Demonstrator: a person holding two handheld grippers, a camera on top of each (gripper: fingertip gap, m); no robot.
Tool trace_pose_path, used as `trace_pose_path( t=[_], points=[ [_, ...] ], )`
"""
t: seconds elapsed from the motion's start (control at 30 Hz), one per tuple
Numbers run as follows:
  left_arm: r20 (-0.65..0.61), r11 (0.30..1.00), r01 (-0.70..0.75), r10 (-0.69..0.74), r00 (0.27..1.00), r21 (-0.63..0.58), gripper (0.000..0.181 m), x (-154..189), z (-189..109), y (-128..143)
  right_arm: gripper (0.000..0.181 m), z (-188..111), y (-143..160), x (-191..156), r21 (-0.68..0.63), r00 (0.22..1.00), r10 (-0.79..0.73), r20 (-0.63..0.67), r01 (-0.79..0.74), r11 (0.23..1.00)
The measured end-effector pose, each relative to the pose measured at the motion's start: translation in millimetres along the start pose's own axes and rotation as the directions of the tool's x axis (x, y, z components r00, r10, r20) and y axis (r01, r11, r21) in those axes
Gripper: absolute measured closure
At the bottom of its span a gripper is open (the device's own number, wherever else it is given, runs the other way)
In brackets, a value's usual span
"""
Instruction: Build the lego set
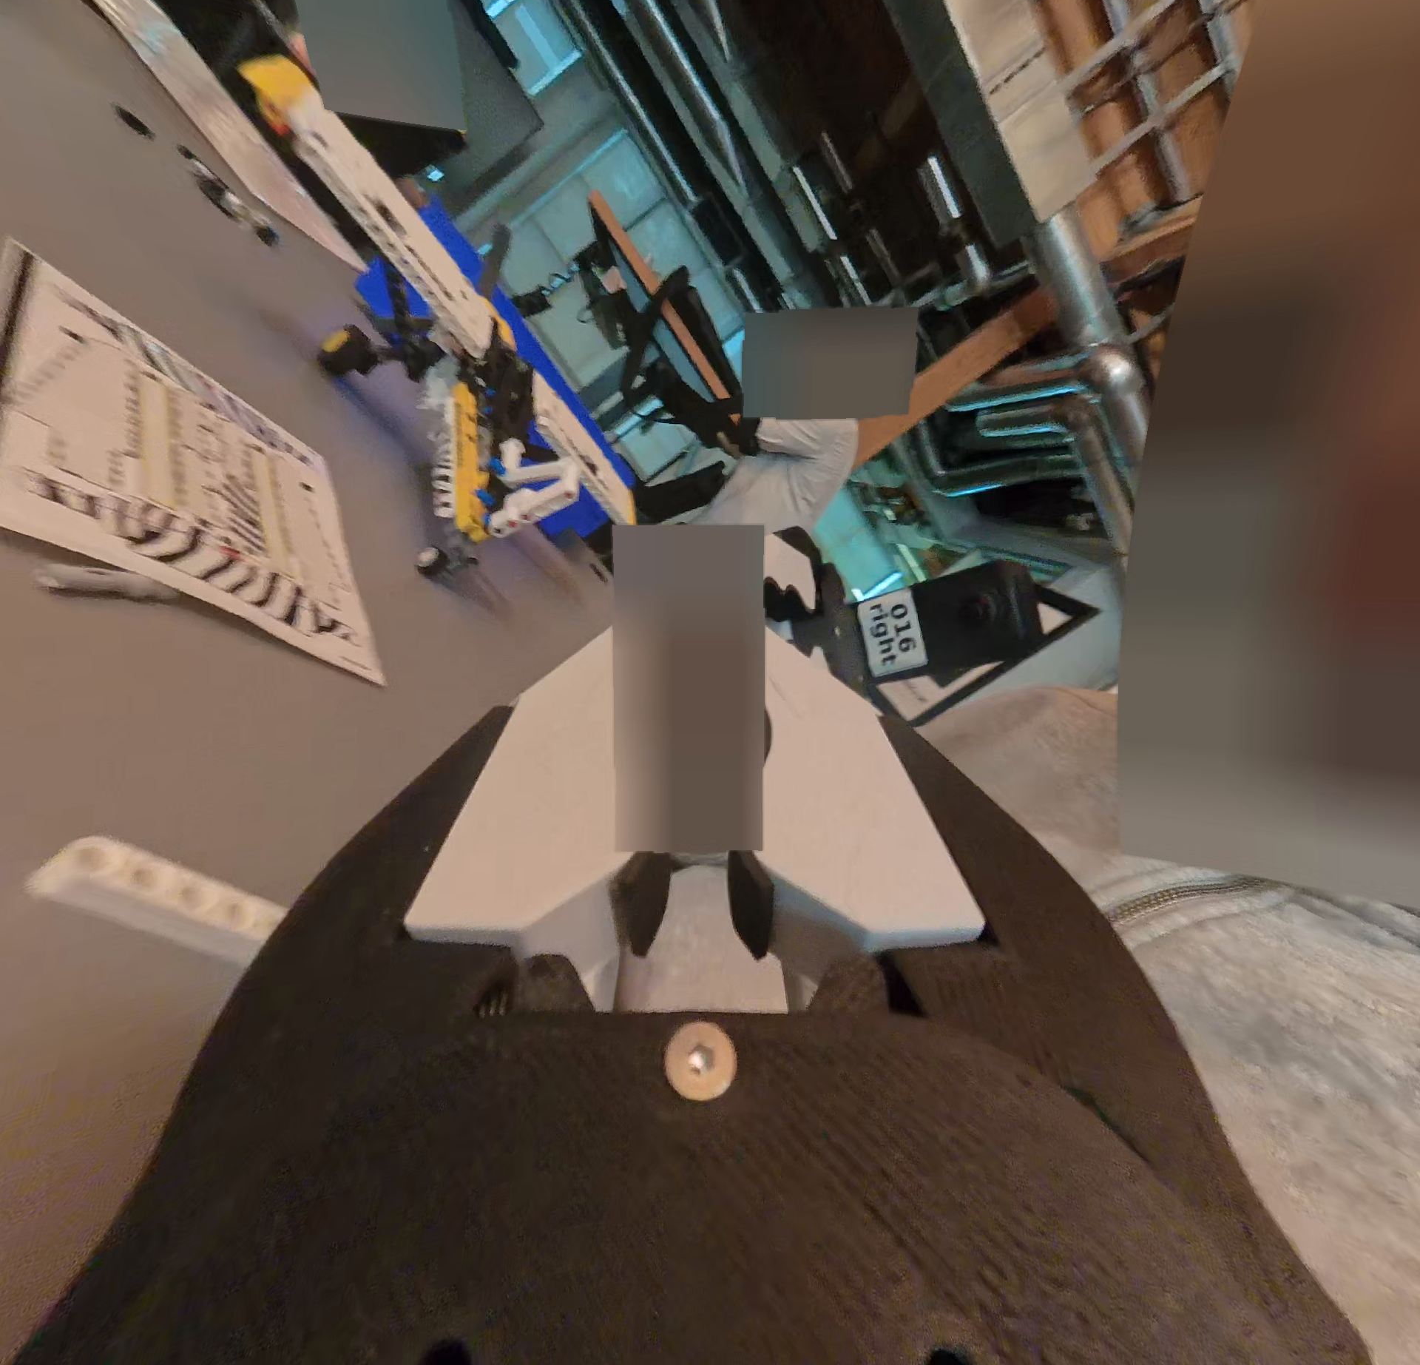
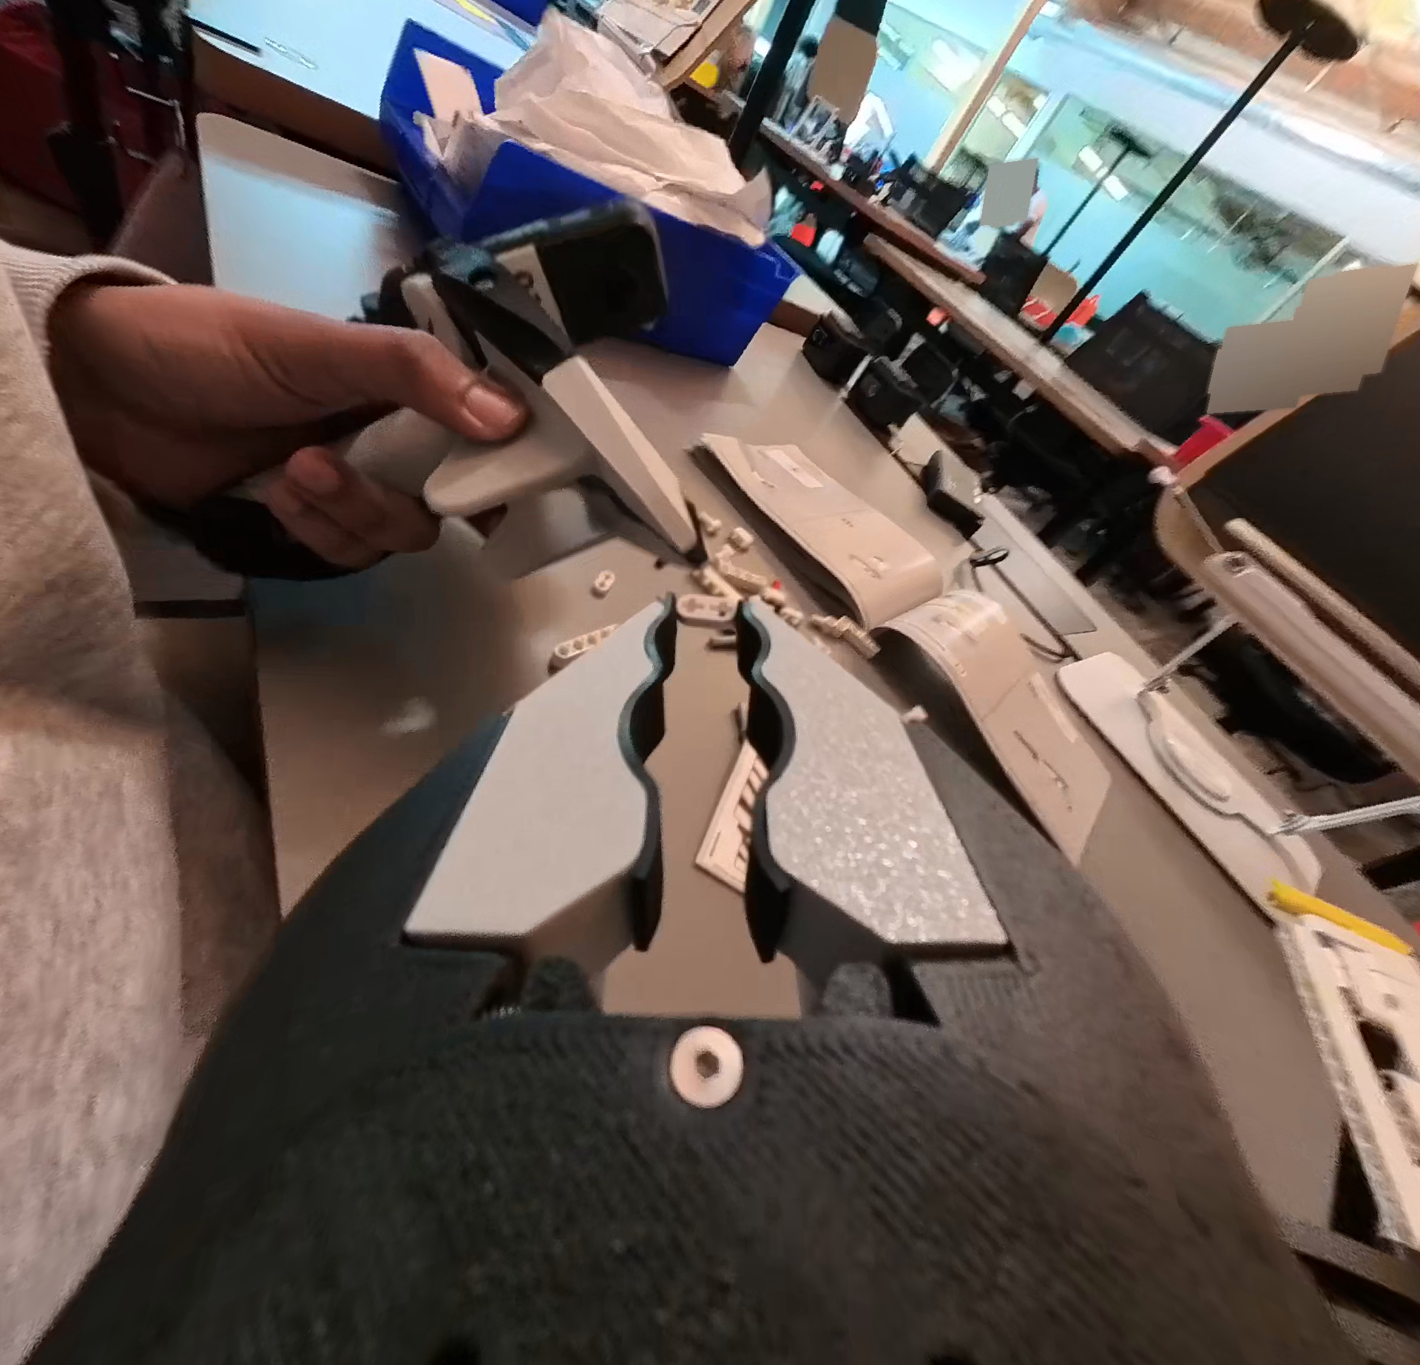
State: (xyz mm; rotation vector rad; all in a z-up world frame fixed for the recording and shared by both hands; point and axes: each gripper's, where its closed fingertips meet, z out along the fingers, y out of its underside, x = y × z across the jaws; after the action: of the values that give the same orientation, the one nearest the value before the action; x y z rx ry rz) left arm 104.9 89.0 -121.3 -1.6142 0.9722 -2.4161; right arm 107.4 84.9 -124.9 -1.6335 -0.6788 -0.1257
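In the right wrist view my right gripper [image 2: 705,609] hangs over the grey table [image 2: 430,675], its jaws a little apart and empty. Several loose white Lego pieces [image 2: 738,579] lie just beyond its tips. A hand [image 2: 307,421] holds my left gripper [image 2: 691,548] with its tip down among those pieces. In the left wrist view a mosaic patch hides my left gripper's tips; only the finger plates [image 1: 538,813] show. A partly built yellow, black and white model [image 1: 480,436] stands far off beside a blue bin [image 1: 553,406]. A white beam [image 1: 154,898] lies near left.
A printed sheet [image 1: 169,475] lies on the table at left. Open instruction booklets [image 2: 837,536] lie right of the pieces. The blue bin [image 2: 615,252] holds crumpled bags. A monitor [image 2: 1306,498], a mouse [image 2: 1187,751] and a white perforated panel [image 2: 1352,1021] crowd the right side. The grippers are tip to tip, or close to it.
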Motion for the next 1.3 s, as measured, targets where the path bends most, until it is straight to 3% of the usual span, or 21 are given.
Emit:
trace_pose_path(
  t=[0.03, 0.13, 0.23, 0.47, 0.67, 1.3],
  points=[
    [0.031, 1.0, -0.026, 0.026, 0.999, -0.001, 0.179, -4, -5, -3, 0.167, 0, 4, -1, -0.014, 0.999, 0.028, 0.032, -0.028, 1.0],
    [0.115, 0.994, -0.105, 0.106, 0.988, -0.007, 0.179, -12, -16, -8, 0.167, 4, 22, -13, -0.1, 0.971, 0.153, 0.186, -0.136, 0.986],
    [0.159, 0.987, -0.161, 0.163, 0.974, -0.024, 0.179, -18, -20, -9, 0.167, 6, 44, -30, -0.242, 0.892, 0.29, 0.347, -0.214, 0.946],
    [0.133, 0.99, -0.142, 0.14, 0.981, 0.0, 0.178, -23, -24, -11, 0.167, 12, 71, -49, -0.4, 0.782, 0.37, 0.502, -0.169, 0.901],
    [0.106, 0.993, -0.112, 0.106, 0.989, 0.046, 0.178, -23, -28, -18, 0.167, 17, 74, -56, -0.413, 0.736, 0.383, 0.558, -0.154, 0.897],
    [0.091, 0.994, -0.097, 0.093, 0.992, 0.048, 0.178, -23, -28, -19, 0.166, 19, 86, -63, -0.435, 0.736, 0.36, 0.574, -0.098, 0.895]
  ],
)
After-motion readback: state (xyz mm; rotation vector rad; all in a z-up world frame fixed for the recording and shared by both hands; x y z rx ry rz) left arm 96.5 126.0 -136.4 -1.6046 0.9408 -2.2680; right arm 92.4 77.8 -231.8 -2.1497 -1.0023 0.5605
